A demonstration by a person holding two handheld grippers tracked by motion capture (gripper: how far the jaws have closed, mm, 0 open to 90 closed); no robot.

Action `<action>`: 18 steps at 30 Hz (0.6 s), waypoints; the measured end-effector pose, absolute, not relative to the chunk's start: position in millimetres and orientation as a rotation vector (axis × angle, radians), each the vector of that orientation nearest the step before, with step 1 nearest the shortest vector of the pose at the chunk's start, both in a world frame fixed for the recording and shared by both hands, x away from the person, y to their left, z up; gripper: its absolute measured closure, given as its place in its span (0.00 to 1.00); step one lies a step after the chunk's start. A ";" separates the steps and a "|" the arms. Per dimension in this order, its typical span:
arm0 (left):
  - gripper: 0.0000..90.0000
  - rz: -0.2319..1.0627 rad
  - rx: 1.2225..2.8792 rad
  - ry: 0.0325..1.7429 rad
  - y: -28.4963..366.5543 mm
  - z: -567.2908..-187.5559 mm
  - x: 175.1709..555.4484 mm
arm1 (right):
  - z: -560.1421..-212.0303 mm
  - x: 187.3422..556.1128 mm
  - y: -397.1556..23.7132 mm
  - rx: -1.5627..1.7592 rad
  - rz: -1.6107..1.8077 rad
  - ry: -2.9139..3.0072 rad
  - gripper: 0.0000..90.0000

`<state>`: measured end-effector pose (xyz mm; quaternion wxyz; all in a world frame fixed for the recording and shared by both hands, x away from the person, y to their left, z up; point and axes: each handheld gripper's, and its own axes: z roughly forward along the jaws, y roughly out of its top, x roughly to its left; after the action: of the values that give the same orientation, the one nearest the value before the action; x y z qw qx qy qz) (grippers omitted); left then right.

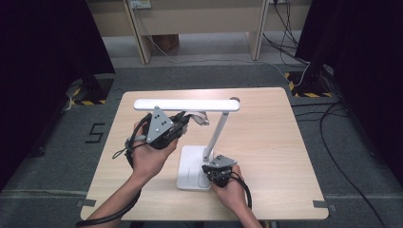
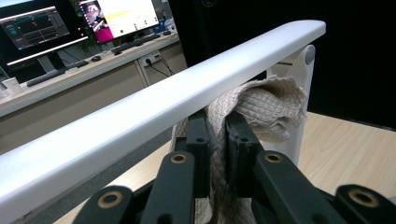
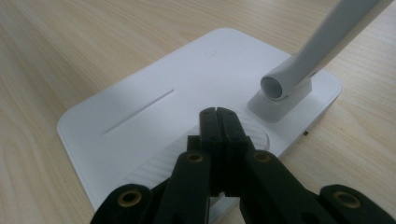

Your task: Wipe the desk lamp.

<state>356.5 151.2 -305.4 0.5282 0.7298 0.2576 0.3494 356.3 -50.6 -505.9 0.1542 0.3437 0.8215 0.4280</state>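
A white desk lamp stands on the wooden table (image 1: 266,123), with a flat base (image 1: 189,164), a slanted stem (image 1: 216,135) and a long horizontal head (image 1: 185,104). My left gripper (image 1: 183,122) is shut on a beige woven cloth (image 2: 261,105), held just under the lamp head (image 2: 154,107); the cloth's end (image 1: 202,117) hangs out beside the stem. My right gripper (image 3: 218,116) is shut with nothing between its jaws, and its tips rest on the lamp base (image 3: 154,98) near the stem's foot (image 3: 282,88).
Cables (image 1: 332,118) trail over the grey floor to the right of the table. Wooden desk legs (image 1: 140,33) stand at the back. Monitors (image 2: 121,14) on a desk show behind the lamp head in the left gripper view.
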 end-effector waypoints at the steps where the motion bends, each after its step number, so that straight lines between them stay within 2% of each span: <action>1: 0.90 0.833 1.744 0.613 150.0 -305.6 356.7 | -506.0 356.3 -50.7 0.986 1.229 2.354 1.00; 18: 0.90 0.825 1.749 0.603 141.6 -305.7 358.0 | -506.6 356.0 -50.7 0.981 1.232 2.348 1.00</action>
<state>358.0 141.6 -305.7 0.5293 0.7325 0.2527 0.3456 356.0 -50.7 -506.6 0.1567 0.3426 0.8202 0.4306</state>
